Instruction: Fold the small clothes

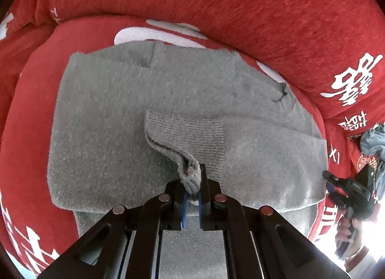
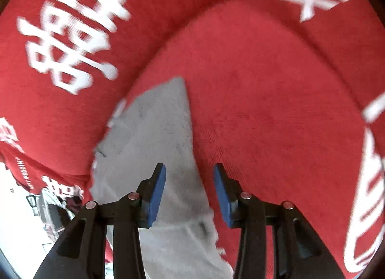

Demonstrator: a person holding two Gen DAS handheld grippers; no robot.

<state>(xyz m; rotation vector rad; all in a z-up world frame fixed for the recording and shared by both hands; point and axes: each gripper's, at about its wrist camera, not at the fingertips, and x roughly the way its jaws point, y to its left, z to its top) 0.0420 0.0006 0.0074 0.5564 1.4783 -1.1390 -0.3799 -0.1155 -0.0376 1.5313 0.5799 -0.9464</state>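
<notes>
Spread flat over the red cushioned seat with white lettering [image 1: 33,134], the fuzzy grey knitted sweater [image 1: 108,122] looks soft, light and floppy, ribbed cuff [image 1: 190,175] pinched tight in left gripper [image 1: 192,188] — a sound handhold — right gripper [image 2: 190,175] gaping wide, holding nothing.

A grey fuzzy knitted sweater [image 1: 115,120] is spread flat on the red sofa seat cushion [image 1: 31,115], close to the backrest edge. One ribbed sleeve cuff [image 1: 190,175] is lifted from the body and folded over toward the middle, bunched at its tip. In the right wrist view, one straight side edge of the sweater [image 2: 154,139] is seen near the cushion's back corner.
</notes>
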